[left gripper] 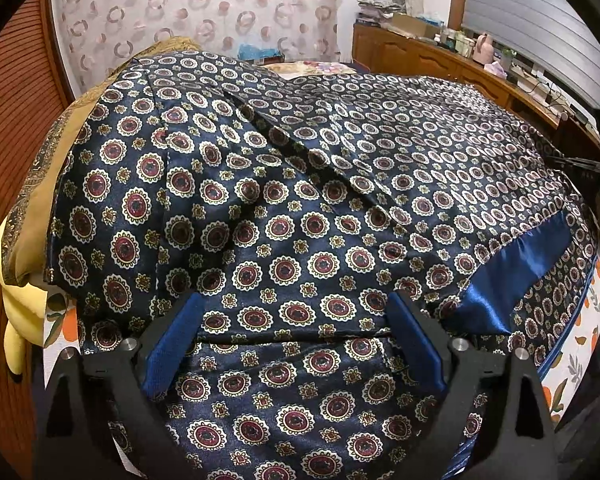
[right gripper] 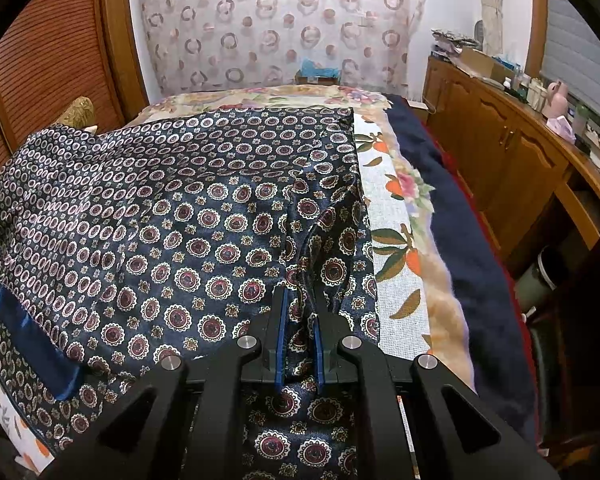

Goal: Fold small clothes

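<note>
A dark blue satin garment (left gripper: 300,208) printed with round red-and-cream medallions lies spread over the bed, with a plain blue satin band (left gripper: 512,272) near its right side. My left gripper (left gripper: 296,308) hovers over the garment's near edge, jaws wide apart, blue pads (left gripper: 172,344) clear of the cloth, which lies flat between them. In the right wrist view the same garment (right gripper: 172,208) fills the left and middle. My right gripper (right gripper: 300,304) is shut on a raised fold of the garment at its right edge, the cloth pinched between the blue pads (right gripper: 282,320).
A floral bedsheet (right gripper: 396,248) and a navy blanket (right gripper: 460,216) lie to the right of the garment. A yellow and gold cloth (left gripper: 32,216) sits at the bed's left. A wooden sideboard (right gripper: 512,160) with bottles runs along the right wall; a patterned curtain (right gripper: 280,28) hangs behind.
</note>
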Tool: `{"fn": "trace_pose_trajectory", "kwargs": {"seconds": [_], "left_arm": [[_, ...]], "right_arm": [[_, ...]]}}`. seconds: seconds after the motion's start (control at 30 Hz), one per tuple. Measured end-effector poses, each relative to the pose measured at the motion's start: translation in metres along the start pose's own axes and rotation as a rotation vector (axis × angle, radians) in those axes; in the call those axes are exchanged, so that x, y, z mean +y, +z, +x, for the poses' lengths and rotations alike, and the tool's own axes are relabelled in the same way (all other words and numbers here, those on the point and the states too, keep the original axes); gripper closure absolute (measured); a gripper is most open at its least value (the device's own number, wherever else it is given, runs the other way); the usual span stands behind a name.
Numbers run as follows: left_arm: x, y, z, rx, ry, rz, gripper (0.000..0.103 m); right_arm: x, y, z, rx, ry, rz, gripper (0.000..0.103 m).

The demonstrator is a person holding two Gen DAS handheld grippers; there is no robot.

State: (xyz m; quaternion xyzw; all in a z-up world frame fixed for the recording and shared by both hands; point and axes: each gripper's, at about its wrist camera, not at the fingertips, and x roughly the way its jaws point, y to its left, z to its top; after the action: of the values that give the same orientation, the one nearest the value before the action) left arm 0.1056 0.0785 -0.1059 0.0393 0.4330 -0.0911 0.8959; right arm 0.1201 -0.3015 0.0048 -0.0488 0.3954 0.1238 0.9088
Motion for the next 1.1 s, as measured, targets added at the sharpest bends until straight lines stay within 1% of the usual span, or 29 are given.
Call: {"fn": "trace_pose_trajectory", "kwargs": {"seconds": [0.13,0.27,0.37,0.43,0.47,0.5,0.53,0.6,0.7,0.77,0.87,0.9,0.93,0.97,1.0,1.03,1.1], "left_arm": [[0.003,-0.002,-0.009,0.001,-0.006,-0.012,0.01],[0.013,-0.004,-0.037,-0.076,-0.009,-0.055,0.014],[0.025,-0.006,-0.063,-0.145,0.003,-0.104,0.019],[0.032,-0.006,-0.074,-0.182,0.028,-0.118,0.032],[0.034,-0.006,-0.079,-0.198,0.042,-0.121,0.037],[0.039,-0.005,-0.083,-0.213,0.057,-0.126,0.047],[0.043,-0.005,-0.085,-0.217,0.066,-0.133,0.054],[0.054,-0.003,-0.085,-0.222,0.081,-0.16,0.059],[0.068,-0.002,-0.078,-0.213,0.126,-0.19,0.059],[0.071,-0.003,-0.072,-0.204,0.126,-0.193,0.059],[0.074,-0.002,-0.061,-0.19,0.127,-0.187,0.066],[0.074,-0.003,-0.058,-0.186,0.13,-0.188,0.071],[0.075,-0.002,-0.054,-0.18,0.131,-0.189,0.079],[0.076,-0.001,-0.052,-0.181,0.126,-0.186,0.088],[0.074,-0.001,-0.05,-0.185,0.112,-0.174,0.101],[0.074,0.0,-0.05,-0.188,0.099,-0.166,0.101],[0.072,0.001,-0.051,-0.184,0.098,-0.163,0.101]], "right_arm": [[0.001,0.0,0.001,0.0,-0.003,-0.005,0.092],[0.0,0.0,0.001,0.001,0.004,0.0,0.092],[0.0,0.0,0.002,0.001,0.001,-0.003,0.092],[0.0,0.0,0.002,0.0,0.003,-0.002,0.092],[0.0,0.0,0.002,0.0,0.004,-0.001,0.092],[0.0,0.0,0.002,0.0,0.005,-0.001,0.092],[-0.001,0.0,0.002,0.0,0.005,-0.001,0.092],[-0.001,0.0,0.002,0.0,0.004,-0.002,0.092],[-0.001,0.0,0.002,0.0,0.001,-0.005,0.092],[-0.001,0.0,0.002,0.0,0.001,-0.005,0.092],[-0.001,0.0,0.002,0.0,0.0,-0.006,0.092],[-0.001,0.0,0.002,0.0,0.001,-0.006,0.092],[-0.001,0.0,0.002,0.0,0.001,-0.006,0.092],[-0.001,0.0,0.002,0.0,0.001,-0.006,0.092],[-0.001,0.0,0.002,0.0,0.002,-0.005,0.092],[-0.001,0.0,0.002,0.0,0.003,-0.005,0.092],[-0.001,0.0,0.002,-0.001,0.008,-0.004,0.092]]}}
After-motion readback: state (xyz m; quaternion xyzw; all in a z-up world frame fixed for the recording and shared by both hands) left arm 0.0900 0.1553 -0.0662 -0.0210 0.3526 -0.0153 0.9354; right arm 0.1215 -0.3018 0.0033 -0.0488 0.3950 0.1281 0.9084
